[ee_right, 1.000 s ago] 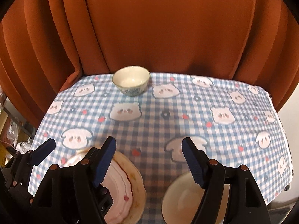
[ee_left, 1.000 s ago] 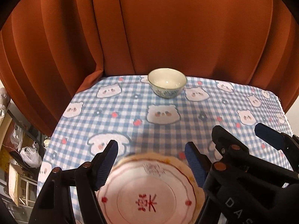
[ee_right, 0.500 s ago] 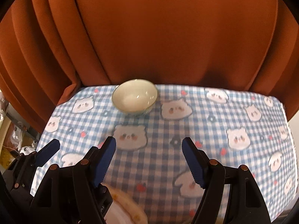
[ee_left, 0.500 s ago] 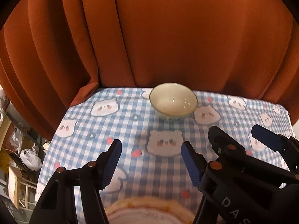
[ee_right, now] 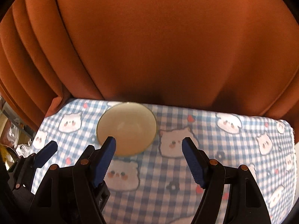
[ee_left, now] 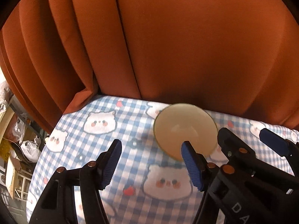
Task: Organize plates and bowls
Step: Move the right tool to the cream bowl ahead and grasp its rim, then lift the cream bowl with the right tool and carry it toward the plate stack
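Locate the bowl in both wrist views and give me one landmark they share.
Left wrist: the bowl sits right of centre, at the table's far edge, partly behind the left gripper's right finger.
Right wrist: the bowl sits left of centre, behind the right gripper's left finger.
Shared landmark: the orange curtain's folded corner on the checked cloth's far left.

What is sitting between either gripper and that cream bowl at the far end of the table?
Nothing visible. Only bare checked tablecloth lies between the open right gripper and the cream bowl, and likewise for the open left gripper.
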